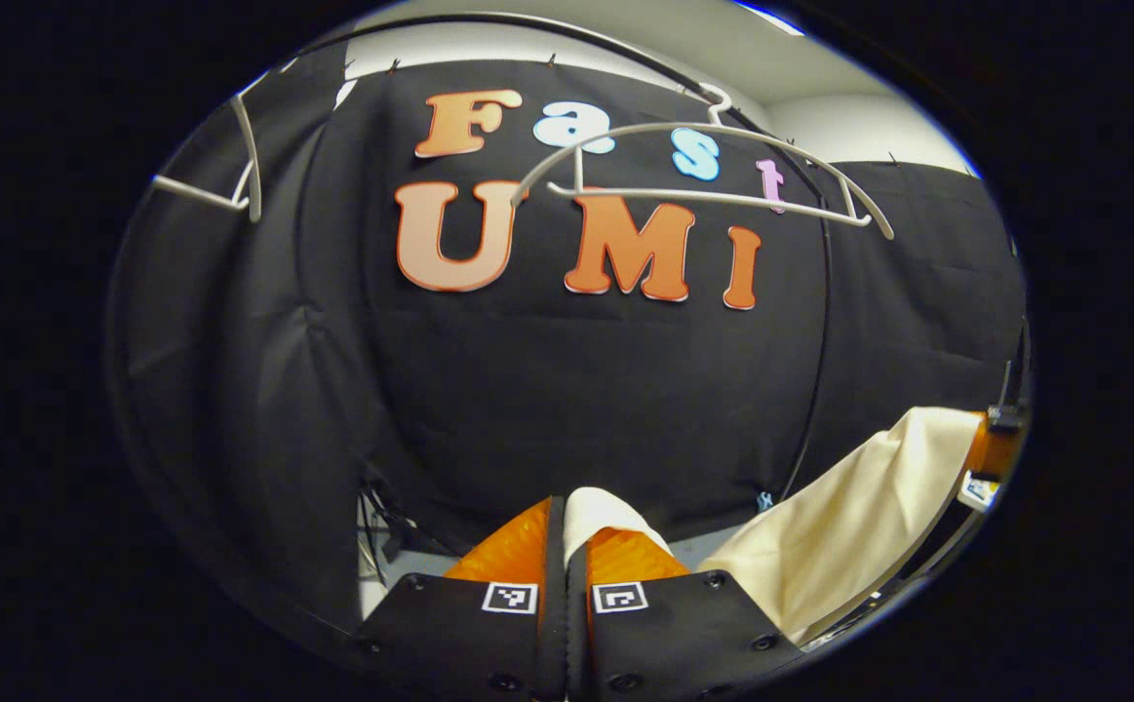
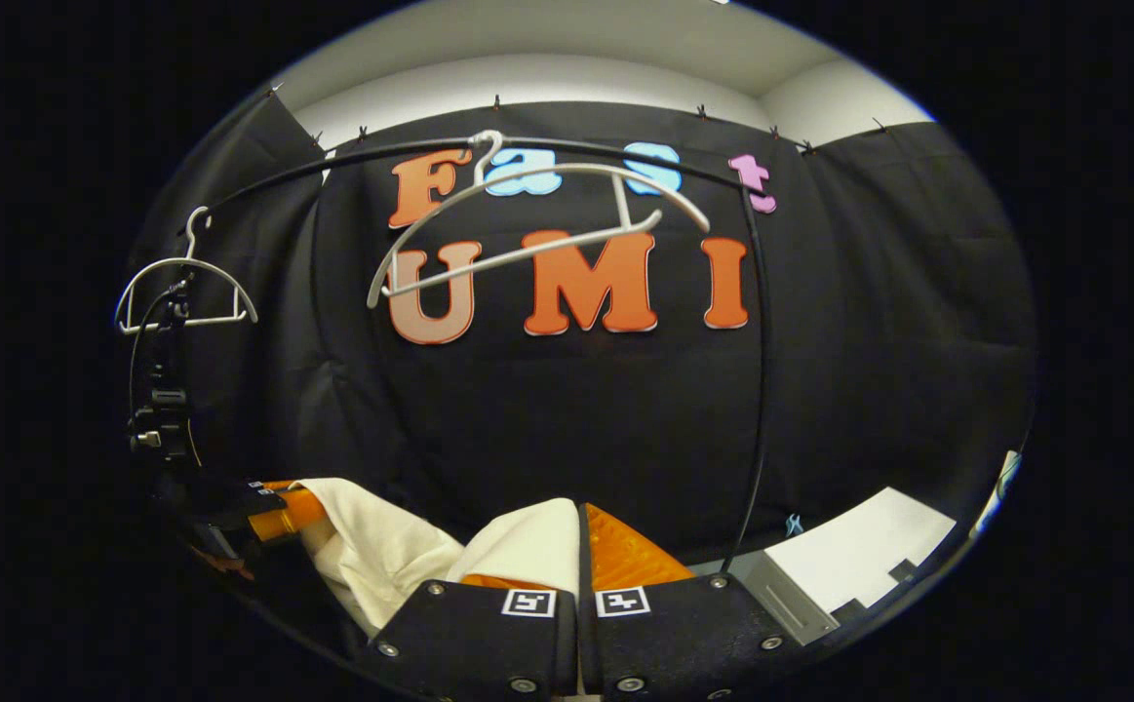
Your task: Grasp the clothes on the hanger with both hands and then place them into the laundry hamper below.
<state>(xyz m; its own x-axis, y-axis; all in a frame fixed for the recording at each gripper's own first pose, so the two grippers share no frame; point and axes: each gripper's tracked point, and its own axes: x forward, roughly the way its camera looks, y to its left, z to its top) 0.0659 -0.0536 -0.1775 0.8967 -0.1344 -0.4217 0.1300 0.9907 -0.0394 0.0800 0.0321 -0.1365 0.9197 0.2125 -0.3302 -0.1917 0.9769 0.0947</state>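
Observation:
A cream garment [image 1: 859, 526] hangs slack between my two grippers, off the hanger. In the left gripper view my left gripper [image 1: 567, 522] is shut on one end of it, and a fold of cloth bulges over the fingertips. The garment runs right to the other gripper [image 1: 1000, 444]. In the right gripper view my right gripper [image 2: 581, 534] is shut on the other end of the garment [image 2: 381, 551], which runs left to the other gripper [image 2: 274, 515]. The bare white hanger [image 2: 527, 234] hangs tilted on the black rail above; it also appears at upper right in the left gripper view [image 1: 703, 190].
A second bare white hanger [image 2: 186, 292] hangs on the rail [image 2: 352, 151] farther left, seen too as the hanger [image 1: 240, 185]. The rack's black upright pole [image 2: 760, 390] stands to the right. A white box-like surface [image 2: 859, 556] lies low at right.

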